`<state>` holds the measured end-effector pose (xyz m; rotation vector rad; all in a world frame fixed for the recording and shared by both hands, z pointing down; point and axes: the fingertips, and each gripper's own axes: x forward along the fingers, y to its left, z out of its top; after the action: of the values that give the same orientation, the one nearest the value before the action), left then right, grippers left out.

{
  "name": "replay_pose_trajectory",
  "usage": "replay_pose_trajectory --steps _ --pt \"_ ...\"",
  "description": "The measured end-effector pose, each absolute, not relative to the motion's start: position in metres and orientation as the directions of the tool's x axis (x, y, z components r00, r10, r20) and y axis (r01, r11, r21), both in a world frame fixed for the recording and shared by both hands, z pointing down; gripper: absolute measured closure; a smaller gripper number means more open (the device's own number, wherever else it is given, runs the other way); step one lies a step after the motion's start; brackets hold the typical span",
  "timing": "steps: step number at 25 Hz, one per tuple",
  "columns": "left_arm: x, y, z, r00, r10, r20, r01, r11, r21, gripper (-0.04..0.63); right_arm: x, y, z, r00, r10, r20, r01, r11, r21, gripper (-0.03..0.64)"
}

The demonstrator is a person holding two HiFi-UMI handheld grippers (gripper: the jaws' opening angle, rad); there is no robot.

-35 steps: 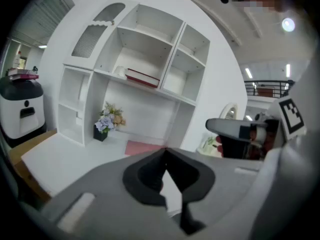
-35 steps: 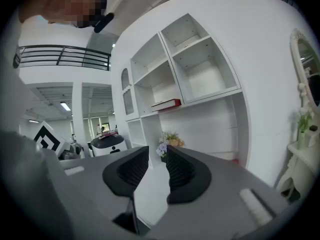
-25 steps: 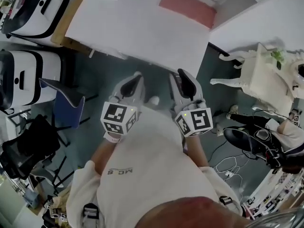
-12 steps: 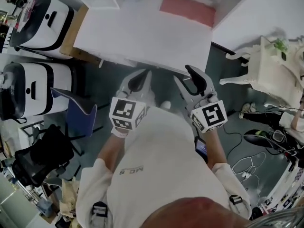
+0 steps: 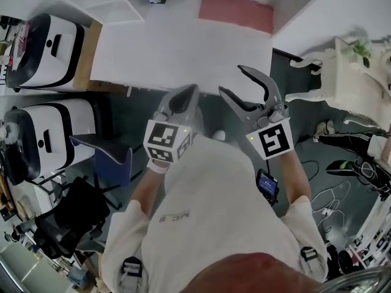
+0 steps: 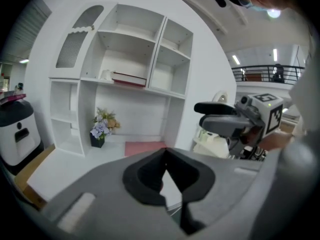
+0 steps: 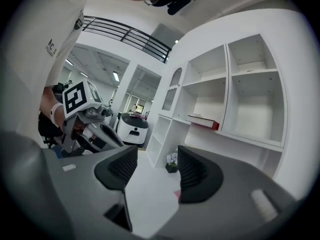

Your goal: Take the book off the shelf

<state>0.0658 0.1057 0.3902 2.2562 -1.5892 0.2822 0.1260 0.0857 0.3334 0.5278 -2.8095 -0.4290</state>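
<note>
White shelf unit (image 6: pixel 156 54) fills the back wall, with a white table (image 5: pixel 171 47) standing in front of it. Person stands at the table's near edge, both grippers raised and pointed at the shelves, well short of them. Right gripper (image 5: pixel 230 80) – its ribbed pads (image 7: pixel 197 171) are apart and the jaws are opening, nothing between them, only table showing through the gap. Left gripper (image 5: pixel 185 94) – jaws closed together at the tips, holding nothing. Pink mat (image 5: pixel 236 12) lies flat at the table's far side. Book (image 6: pixel 129 79), dark red, lies flat on the board of the wide middle compartment, untouched. Small flower pot (image 6: pixel 99 130) sits below it, on the table's back edge.
</note>
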Motion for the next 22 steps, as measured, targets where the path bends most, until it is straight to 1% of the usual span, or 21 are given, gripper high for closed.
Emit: replay_pose_trajectory --steps 7,9,10,12,15,17,20,22 --pt "-0.001 0.02 0.387 0.386 -0.854 0.348 -0.919 -0.322 0.228 0.595 0.069 -0.017 0.317 -0.883 -0.452 0.129 -0.361 0.828 0.428 0.367" --pt "-0.018 -0.002 0.388 0.397 -0.851 0.344 -0.913 -0.328 0.242 0.595 0.056 -0.043 0.314 -0.878 -0.464 0.12 -0.379 0.826 0.417 0.367" --pt "-0.026 -0.013 0.388 0.403 -0.849 0.342 -0.91 -0.333 0.246 0.595 0.049 -0.055 0.313 -0.878 -0.464 0.115 -0.395 0.839 0.374 0.367" --pt "-0.041 -0.034 0.387 0.417 -0.846 0.332 -0.903 -0.344 0.257 0.595 0.037 -0.077 0.307 -0.901 -0.425 0.092 -0.402 0.894 0.197 0.367" --pt "-0.062 -0.06 0.386 0.438 -0.84 0.321 -0.892 -0.362 0.27 0.595 0.024 -0.101 0.286 -0.951 -0.31 -0.007 -0.308 0.946 -0.098 0.367" --pt "-0.073 -0.075 0.385 0.449 -0.835 0.317 -0.887 -0.372 0.274 0.595 0.02 -0.115 0.272 -0.951 -0.304 -0.05 -0.291 0.94 -0.178 0.367" --pt "-0.089 -0.092 0.384 0.461 -0.831 0.312 -0.879 -0.381 0.287 0.595 0.014 -0.14 0.264 -0.946 -0.321 -0.051 -0.301 0.924 -0.236 0.367" --pt "-0.1 -0.099 0.385 0.473 -0.825 0.308 -0.872 -0.389 0.297 0.595 0.008 -0.154 0.26 -0.947 -0.316 -0.06 -0.28 0.903 -0.326 0.351"
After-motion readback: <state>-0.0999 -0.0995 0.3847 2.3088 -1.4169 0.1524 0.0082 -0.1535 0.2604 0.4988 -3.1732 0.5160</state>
